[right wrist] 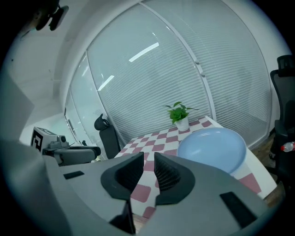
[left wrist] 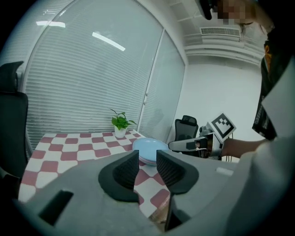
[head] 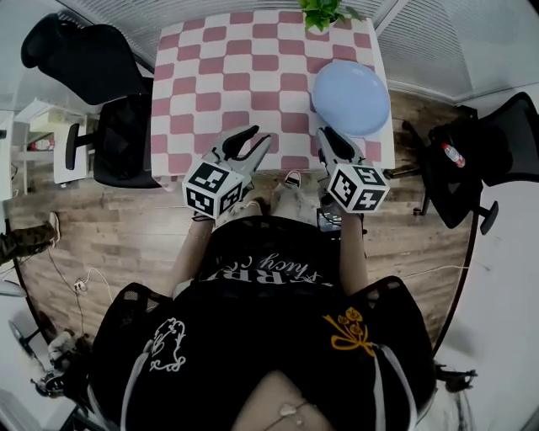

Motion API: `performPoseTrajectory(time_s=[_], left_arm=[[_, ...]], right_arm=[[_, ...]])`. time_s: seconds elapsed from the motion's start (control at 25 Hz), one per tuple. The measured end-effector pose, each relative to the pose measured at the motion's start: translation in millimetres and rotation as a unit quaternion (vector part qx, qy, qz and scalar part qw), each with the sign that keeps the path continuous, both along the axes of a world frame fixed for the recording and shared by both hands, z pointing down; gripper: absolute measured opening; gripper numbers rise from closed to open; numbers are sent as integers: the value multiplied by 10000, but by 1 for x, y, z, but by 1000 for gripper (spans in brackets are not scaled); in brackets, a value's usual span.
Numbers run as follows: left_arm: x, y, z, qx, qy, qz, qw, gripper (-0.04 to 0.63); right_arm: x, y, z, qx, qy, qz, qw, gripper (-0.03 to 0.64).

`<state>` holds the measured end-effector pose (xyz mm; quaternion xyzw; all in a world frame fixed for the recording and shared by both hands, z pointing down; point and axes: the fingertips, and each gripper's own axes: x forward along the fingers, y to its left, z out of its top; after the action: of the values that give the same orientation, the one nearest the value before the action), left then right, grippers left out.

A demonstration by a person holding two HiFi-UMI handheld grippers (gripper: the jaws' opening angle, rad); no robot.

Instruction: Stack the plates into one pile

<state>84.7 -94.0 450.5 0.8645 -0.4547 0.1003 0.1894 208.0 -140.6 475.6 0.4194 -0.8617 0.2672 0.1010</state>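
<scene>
The table (head: 253, 84) stands between two chairs, the left chair (head: 114, 109) on one side and the right chair (head: 472, 156) on the other; the plates (head: 351, 97) lie piled on its right side; the potted plant (head: 320, 13) stands at the far edge behind them; the left gripper (head: 259, 136) and the right gripper (head: 327, 135) hang side by side over the near edge, the right one just before the plates.

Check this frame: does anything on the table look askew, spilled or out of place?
Nothing spilled or damaged. The blue plates sit in one tidy pile, though close to the right edge of the table. The potted plant stands upright at the far end.
</scene>
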Motion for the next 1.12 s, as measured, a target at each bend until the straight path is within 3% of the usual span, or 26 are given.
performPoseTrajectory(time_s=[0.4,0.56,0.76,1.12], left_arm=[[-47,116,2,127,234,265,9993,123],[-47,145,3,136,309,404,9986,123],[-41,171,-1,344,89,597,9976,123],[-26,190,-11,437,69,237,9987,123]], right_arm=[[-81,130,-7,179,241,-354,9989,57],[-89,163,-9,178,338,-417,9984,48],[-95,183,-9,210,473,-591,9969,42],[-76,216,-17,286,474,-1002,9934,33]])
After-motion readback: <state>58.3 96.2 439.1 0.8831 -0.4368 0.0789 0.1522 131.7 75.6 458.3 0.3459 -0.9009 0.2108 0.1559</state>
